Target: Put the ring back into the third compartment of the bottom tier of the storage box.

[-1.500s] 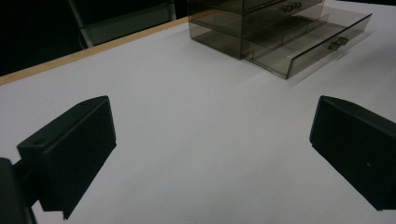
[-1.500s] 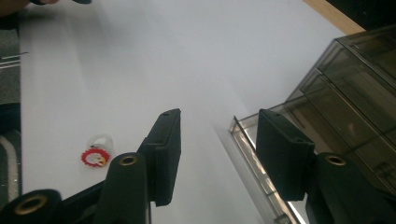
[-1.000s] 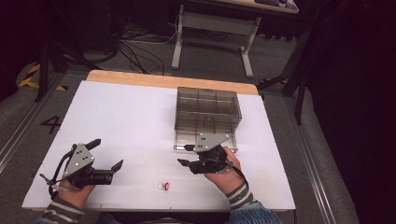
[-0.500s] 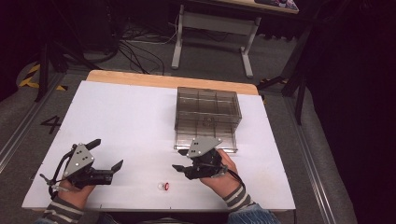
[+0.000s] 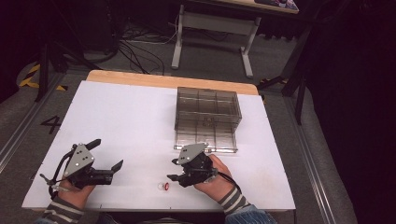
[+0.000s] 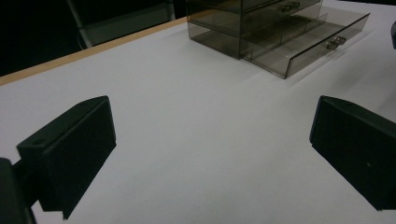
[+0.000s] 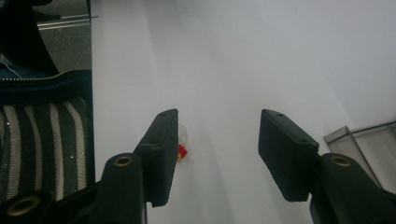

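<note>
Dark floor with loose black cables and a grey-legged bench lies beyond the far edge of the white counter [image 5: 116, 116], which has a pale wooden strip along that far side. On the right half of the counter stands a smoky transparent plastic drawer box [image 5: 208, 109] with divided compartments; its lowest drawer [image 5: 205, 137] is pulled out toward the near side.

Close to the near edge, about midway across, lies a small ring-like object with a red spot [image 5: 163, 186]; what exactly it is I cannot make out. The right gripper [image 5: 173, 170], held in a hand with a striped cuff, hangs just to the right of this small thing, jaws pointing left toward it. In the right gripper view its jaws stand apart with nothing between them, and the red-spotted piece [image 7: 182, 150] peeks out beside one jaw, on the counter beneath.

Near the left corner, the left gripper [image 5: 108, 153] is held low over bare counter, jaws spread wide and empty, well apart from the little object.
</note>
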